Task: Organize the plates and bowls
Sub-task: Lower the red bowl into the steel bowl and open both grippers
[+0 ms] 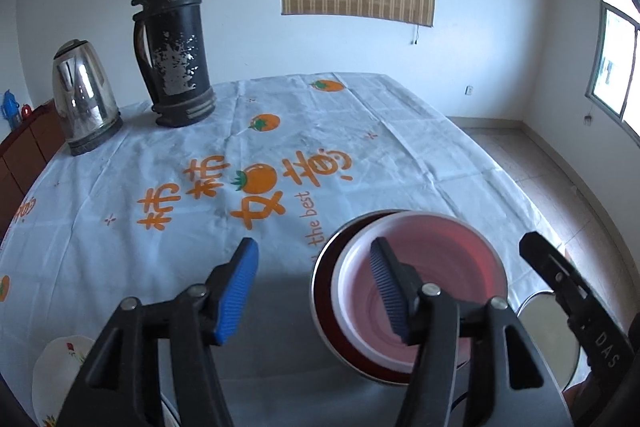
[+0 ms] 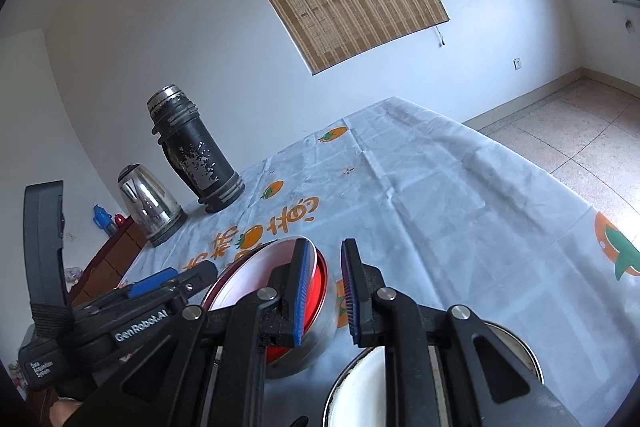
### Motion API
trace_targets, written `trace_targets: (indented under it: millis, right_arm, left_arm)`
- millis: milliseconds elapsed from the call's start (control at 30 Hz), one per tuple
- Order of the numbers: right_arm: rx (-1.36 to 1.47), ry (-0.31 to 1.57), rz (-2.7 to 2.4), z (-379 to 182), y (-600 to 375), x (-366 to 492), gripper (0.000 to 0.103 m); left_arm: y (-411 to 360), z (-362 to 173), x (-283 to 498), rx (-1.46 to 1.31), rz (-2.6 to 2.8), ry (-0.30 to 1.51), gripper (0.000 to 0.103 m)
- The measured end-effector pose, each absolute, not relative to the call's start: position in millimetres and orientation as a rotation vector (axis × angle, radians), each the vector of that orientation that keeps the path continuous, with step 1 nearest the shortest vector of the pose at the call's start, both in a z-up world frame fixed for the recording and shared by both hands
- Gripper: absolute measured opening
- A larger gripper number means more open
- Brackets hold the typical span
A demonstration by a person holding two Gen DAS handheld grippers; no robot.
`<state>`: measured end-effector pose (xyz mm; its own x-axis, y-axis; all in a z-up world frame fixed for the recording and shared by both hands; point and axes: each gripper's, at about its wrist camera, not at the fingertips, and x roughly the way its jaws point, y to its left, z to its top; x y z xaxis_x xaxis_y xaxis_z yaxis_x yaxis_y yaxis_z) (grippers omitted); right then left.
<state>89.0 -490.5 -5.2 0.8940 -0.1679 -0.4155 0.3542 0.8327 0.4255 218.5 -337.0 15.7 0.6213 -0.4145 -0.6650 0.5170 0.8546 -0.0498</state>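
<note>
- Table (image 1: 360,131): covered with a pale cloth printed with orange fruit and orange characters; it fills most of both views.
- Thermos (image 1: 176,43): black, worn finish, metal cap, standing upright at the far left of the table.
- Kettle (image 1: 84,95): stainless steel, upright just beside the thermos, at the table's left edge.
- Metal bowl (image 1: 322,291): steel outside, dark red inside, resting on the cloth at the near side of the table. It holds the pink bowl.
- Pink bowl (image 1: 436,255): white rim, nested inside the metal bowl and tilted against its right wall.
- White plate (image 1: 60,367): floral print, at the near left corner of the table, partly hidden by the left gripper body.
- White dish (image 2: 360,387): metal rim, near edge of the table, directly below the right gripper.
- Left gripper (image 1: 316,291): jaws apart, nothing between the blue pads. The right pad (image 1: 386,283) hangs over the pink bowl's interior; contact cannot be confirmed.
- Right gripper (image 2: 325,291): jaws nearly together with a narrow gap, no object clamped. The metal bowl's rim appears behind the left finger (image 2: 302,291).
</note>
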Motion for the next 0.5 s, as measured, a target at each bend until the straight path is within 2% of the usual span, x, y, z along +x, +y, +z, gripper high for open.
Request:
trace_targets:
  millis: [500]
  right_arm:
    - [0.275,0.481,-0.377,-9.9,-460.2,110.2,0.018]
  left_arm:
    - [-311.3,28.0,222.6,0.096,-0.478,0.721,0.059]
